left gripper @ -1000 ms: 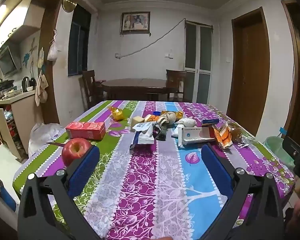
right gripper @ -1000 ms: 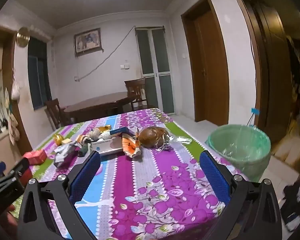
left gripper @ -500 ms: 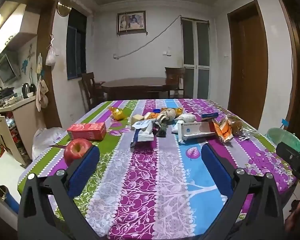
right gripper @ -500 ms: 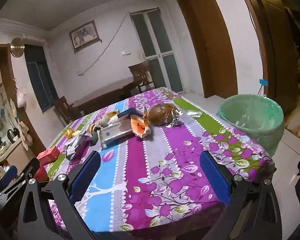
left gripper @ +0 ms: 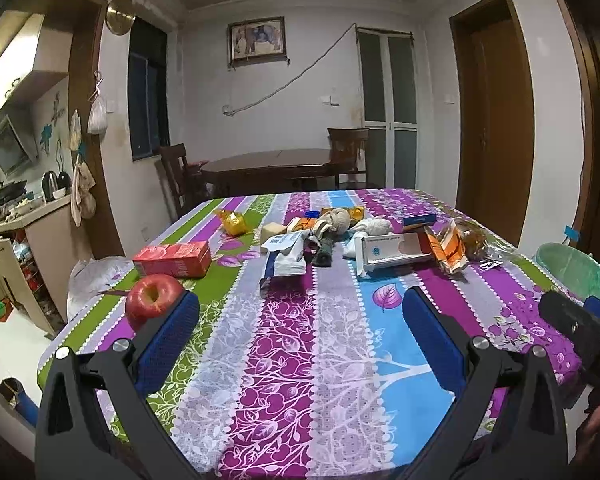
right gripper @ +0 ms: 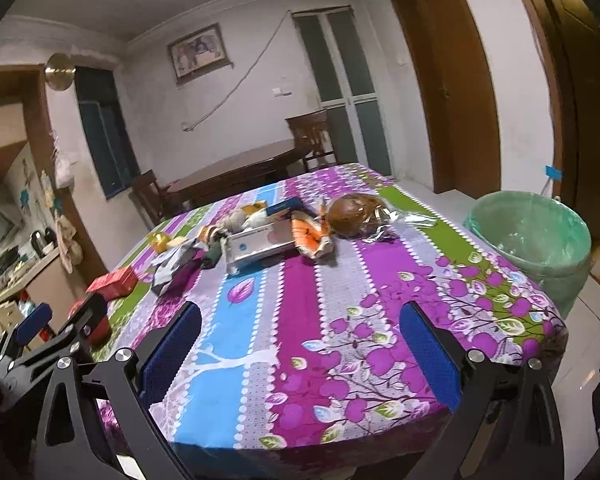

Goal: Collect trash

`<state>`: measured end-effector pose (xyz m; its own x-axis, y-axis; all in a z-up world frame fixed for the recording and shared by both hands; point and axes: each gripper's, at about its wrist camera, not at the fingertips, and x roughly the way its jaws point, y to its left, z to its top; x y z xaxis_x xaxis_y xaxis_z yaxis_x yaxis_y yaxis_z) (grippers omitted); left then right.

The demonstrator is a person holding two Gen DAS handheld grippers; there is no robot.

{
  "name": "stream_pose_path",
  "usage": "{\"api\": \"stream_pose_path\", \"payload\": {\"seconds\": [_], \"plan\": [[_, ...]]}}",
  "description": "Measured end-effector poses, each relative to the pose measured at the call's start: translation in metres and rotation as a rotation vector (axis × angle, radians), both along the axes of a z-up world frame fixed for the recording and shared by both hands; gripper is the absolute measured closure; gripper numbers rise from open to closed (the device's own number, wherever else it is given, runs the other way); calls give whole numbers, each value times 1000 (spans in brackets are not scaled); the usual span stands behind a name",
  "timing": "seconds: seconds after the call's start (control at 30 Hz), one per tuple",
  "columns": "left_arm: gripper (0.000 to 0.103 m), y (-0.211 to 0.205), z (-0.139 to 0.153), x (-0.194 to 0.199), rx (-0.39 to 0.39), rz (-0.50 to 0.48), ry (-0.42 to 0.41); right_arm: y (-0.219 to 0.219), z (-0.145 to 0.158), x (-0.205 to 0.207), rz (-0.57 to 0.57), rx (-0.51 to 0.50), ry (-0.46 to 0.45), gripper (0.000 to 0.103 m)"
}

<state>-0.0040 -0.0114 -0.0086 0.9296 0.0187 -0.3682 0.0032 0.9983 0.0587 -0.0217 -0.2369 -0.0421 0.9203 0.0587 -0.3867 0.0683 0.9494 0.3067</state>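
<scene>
Since the earlier frame we have tilted the right gripper [right gripper: 300, 344] down toward the table [right gripper: 300, 300]; both it and the left gripper [left gripper: 300, 320] hang wide, empty, short of the trash pile [left gripper: 364, 240].

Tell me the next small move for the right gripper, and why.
Probably ease the right gripper forward over the table toward the orange wrapper. Both grippers are open and hold nothing, the trash lies in a cluster well beyond their fingertips, and that wrapper sits on the cluster's side nearest the green-lined bin, which stands off the table's right edge.
</scene>
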Motion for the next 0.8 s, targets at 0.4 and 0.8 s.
{"api": "stream_pose_path", "payload": {"seconds": [0.4, 0.8], "plan": [[5, -3, -1, -3, 5, -27, -13, 9, -5, 4, 29, -22, 31, 4], [5, 13, -4, 4, -9, 74, 17, -7, 4, -11, -48, -8, -109, 4]]}}
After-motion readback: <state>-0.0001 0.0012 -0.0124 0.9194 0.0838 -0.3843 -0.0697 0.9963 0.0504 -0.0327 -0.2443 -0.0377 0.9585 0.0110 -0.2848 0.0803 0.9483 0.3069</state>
